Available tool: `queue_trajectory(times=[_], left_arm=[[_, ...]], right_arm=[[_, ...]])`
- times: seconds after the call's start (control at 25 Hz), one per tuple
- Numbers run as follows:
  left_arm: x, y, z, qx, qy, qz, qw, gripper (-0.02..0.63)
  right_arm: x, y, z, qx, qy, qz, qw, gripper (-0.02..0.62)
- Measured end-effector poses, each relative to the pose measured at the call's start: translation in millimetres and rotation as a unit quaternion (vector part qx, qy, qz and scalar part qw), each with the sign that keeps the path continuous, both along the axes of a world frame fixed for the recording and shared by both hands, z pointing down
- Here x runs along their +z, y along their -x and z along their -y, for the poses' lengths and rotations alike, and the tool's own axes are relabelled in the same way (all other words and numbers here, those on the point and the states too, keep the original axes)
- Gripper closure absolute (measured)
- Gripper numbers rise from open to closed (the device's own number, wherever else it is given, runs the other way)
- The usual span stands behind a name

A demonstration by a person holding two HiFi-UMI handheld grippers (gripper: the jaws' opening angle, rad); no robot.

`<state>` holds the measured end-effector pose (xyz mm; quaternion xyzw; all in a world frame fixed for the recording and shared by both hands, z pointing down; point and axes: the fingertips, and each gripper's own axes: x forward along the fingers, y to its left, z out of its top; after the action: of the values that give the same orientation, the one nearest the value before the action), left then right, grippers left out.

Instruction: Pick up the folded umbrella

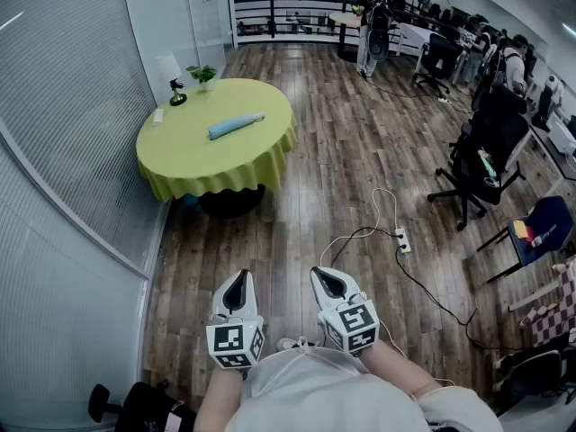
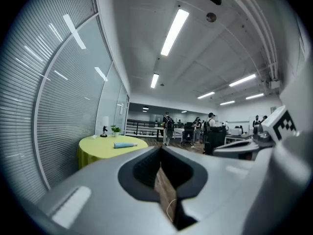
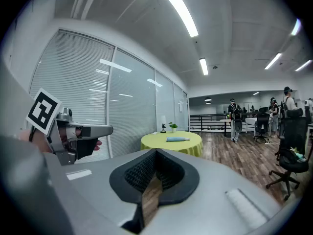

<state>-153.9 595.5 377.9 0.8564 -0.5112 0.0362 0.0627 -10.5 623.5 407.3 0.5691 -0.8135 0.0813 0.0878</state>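
Observation:
The folded umbrella (image 1: 236, 125) is light blue and lies flat on a round table with a yellow cloth (image 1: 193, 165), far ahead and to the left across the wooden floor. It shows small in the left gripper view (image 2: 124, 144) and in the right gripper view (image 3: 177, 139). My left gripper (image 1: 237, 288) and right gripper (image 1: 328, 283) are held side by side close to my body, well short of the table. Both are shut with nothing between the jaws. Each points roughly level toward the table (image 2: 93, 151) (image 3: 193, 143).
A small lamp (image 1: 171, 79) and a potted plant (image 1: 203, 76) stand at the table's far edge. A glass wall with blinds (image 1: 72, 151) runs along the left. A power strip (image 1: 402, 239) with cables lies on the floor. Office chairs (image 1: 481, 165) and people fill the right and back.

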Motion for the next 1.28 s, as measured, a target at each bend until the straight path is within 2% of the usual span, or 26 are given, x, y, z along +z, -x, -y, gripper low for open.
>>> queue_trajectory(times=[0.16,0.76,1.04,1.28], left_arm=[[8.3,-9.1,-6.3,0.011,0.01,-0.004,0.9999,0.598],[33.8,-0.9,-4.8,0.014,0.038,-0.015,0.9991,0.6],[59.8,-13.1,47.2,0.002,0.056,-0.004,0.9984,0.598],[56.2,-56.6,131.2,-0.017,0.051,0.001,0.9985,0.598]], right_arm=[[7.9,-0.8,-7.6,0.001,0.008,-0.003,1.0,0.597],[35.4,3.7,-2.1,0.015,0.046,0.016,0.999,0.598],[57.9,-11.9,58.2,0.001,0.058,0.024,0.998,0.597],[65.6,-57.9,145.1,-0.018,0.066,0.028,0.997,0.597]])
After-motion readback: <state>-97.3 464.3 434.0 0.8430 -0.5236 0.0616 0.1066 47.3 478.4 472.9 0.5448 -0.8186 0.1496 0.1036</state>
